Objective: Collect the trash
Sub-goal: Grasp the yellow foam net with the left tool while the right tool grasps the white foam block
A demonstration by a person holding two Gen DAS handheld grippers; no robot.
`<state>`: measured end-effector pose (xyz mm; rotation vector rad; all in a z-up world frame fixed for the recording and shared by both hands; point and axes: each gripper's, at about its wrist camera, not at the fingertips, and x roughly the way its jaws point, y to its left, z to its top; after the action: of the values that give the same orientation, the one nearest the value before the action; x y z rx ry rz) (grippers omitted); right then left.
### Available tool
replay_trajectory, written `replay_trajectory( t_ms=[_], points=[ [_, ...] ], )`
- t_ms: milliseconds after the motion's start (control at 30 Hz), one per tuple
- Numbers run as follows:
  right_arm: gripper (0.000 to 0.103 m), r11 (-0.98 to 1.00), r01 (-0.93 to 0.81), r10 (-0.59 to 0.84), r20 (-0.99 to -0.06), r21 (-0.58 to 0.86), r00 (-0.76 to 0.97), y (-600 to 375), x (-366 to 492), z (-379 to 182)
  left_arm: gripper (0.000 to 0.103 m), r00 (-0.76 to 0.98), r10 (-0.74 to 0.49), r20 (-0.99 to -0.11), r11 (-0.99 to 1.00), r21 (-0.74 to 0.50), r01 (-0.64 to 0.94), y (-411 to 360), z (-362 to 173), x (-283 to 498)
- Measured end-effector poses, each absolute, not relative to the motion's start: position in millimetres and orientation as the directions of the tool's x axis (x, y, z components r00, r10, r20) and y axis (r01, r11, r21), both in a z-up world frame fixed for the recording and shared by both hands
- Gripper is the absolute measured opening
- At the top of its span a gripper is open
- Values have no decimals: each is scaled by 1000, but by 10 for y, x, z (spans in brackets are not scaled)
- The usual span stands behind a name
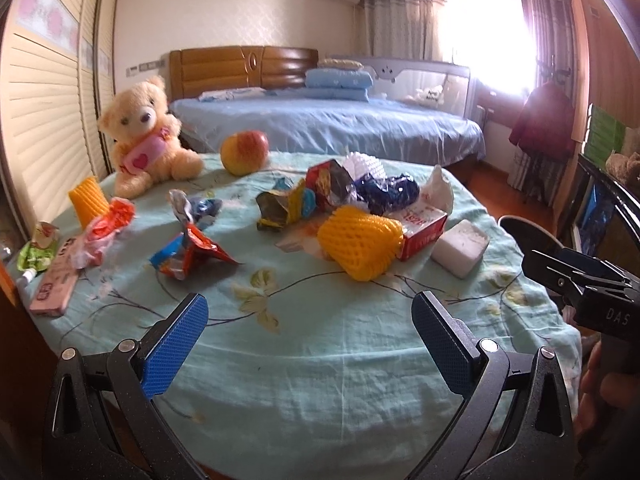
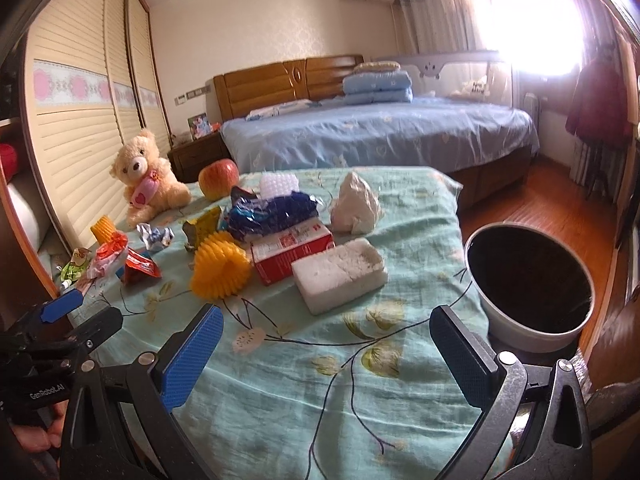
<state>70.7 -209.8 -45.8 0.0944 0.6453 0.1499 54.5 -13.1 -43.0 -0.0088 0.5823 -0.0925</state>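
Trash lies scattered on the green floral tablecloth (image 1: 320,352): a yellow foam net (image 1: 360,242) (image 2: 220,266), a red carton (image 1: 422,228) (image 2: 292,252), a white foam block (image 1: 460,246) (image 2: 340,274), crumpled wrappers (image 1: 188,250), a blue bag (image 2: 272,210) and white paper (image 2: 356,204). A white bin (image 2: 532,284) with a dark inside stands beside the table's right edge. My left gripper (image 1: 310,340) hovers open over bare cloth at the near edge. My right gripper (image 2: 328,354) is open too, short of the foam block.
A teddy bear (image 1: 146,138) and an apple (image 1: 245,152) sit at the table's far left. A pink box (image 1: 54,286) and a green pouch (image 1: 36,250) lie at the left edge. Louvred wardrobe doors (image 1: 44,120) stand left, a blue bed (image 1: 332,124) behind.
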Motion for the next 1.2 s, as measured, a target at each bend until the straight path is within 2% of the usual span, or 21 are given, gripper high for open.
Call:
replay_trajectory(
  t_ms=[233,500,600,700,767,800,867,933,1000,1200],
  points=[
    [101,981,-105,187,-653,164,734,-2148,984,-611,102,797,-112,-594,993,-41,109,-207,-535,861],
    [88,979,-99,198,-702,179,684,-2149,1247,-735,95,765,-131,-631,990,-39,138,-319,-636,1155],
    [82,976,-104,211,-720,191,660,-2114,1356,-791,88,746,-145,-650,987,-41,156,-380,-675,1283],
    [74,974,-102,222,-740,204,635,-2094,1466,-842,81,729,-158,-666,984,-46,171,-434,-709,1378],
    [69,972,-97,227,-753,213,618,-2108,1544,-886,69,716,-169,-677,982,-54,181,-464,-747,1440],
    [62,971,-96,231,-756,219,613,-2112,1565,-899,66,707,-178,-684,980,-62,187,-474,-765,1469],
    [53,967,-97,245,-761,235,600,-2130,1600,-924,44,684,-200,-701,976,-81,203,-498,-815,1515],
    [49,964,-106,256,-758,242,600,-2126,1590,-915,27,662,-223,-716,970,-99,220,-524,-861,1536],
    [40,963,-113,261,-752,244,605,-2125,1563,-893,25,672,-222,-706,971,-93,222,-545,-857,1495],
    [35,961,-115,267,-729,252,630,-2240,1426,-779,19,691,-249,-679,963,-95,254,-603,-753,1329]
  ],
)
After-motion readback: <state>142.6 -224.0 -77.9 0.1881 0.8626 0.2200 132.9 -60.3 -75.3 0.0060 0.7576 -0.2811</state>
